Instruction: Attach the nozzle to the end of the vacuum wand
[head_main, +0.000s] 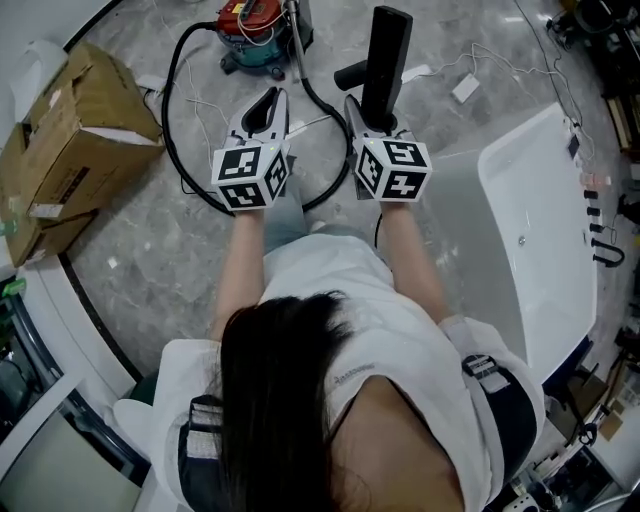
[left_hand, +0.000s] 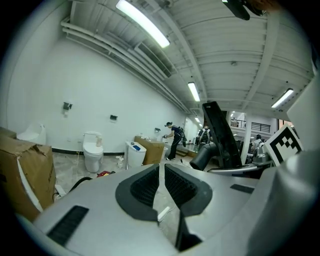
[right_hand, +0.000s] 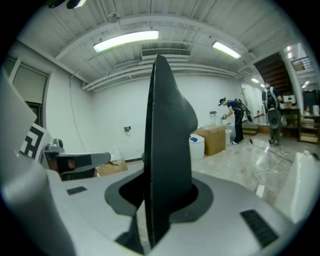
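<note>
- On the grey marbled floor (head_main: 140, 250), seen from the head view, a person stands with both arms stretched forward and a gripper in each hand.
- The right gripper (head_main: 372, 118) is clamped on the black nozzle (head_main: 385, 55), which stands up from between its jaws, its short round socket sticking out to the left.
- In the right gripper view the nozzle (right_hand: 167, 135) fills the middle as a tall dark blade, pinched at its lower end by the right gripper (right_hand: 160, 200).
- The left gripper (head_main: 268, 100) is level with the right one and just beside it; the two do not touch.
- In the left gripper view the left gripper (left_hand: 161, 175) has its ribbed pads almost together, with only a thin slit between them and nothing in it; the nozzle (left_hand: 220, 135) shows off to the right.
- Beyond the grippers sits a red vacuum (head_main: 255, 22), with a grey wand (head_main: 294, 45) rising beside it, well apart from the nozzle.
- A black hose (head_main: 178, 110) loops across the floor from the vacuum and passes under the left gripper.
- A torn cardboard box (head_main: 70, 140) lies at the left, and a white tub (head_main: 540, 230) at the right.
</note>
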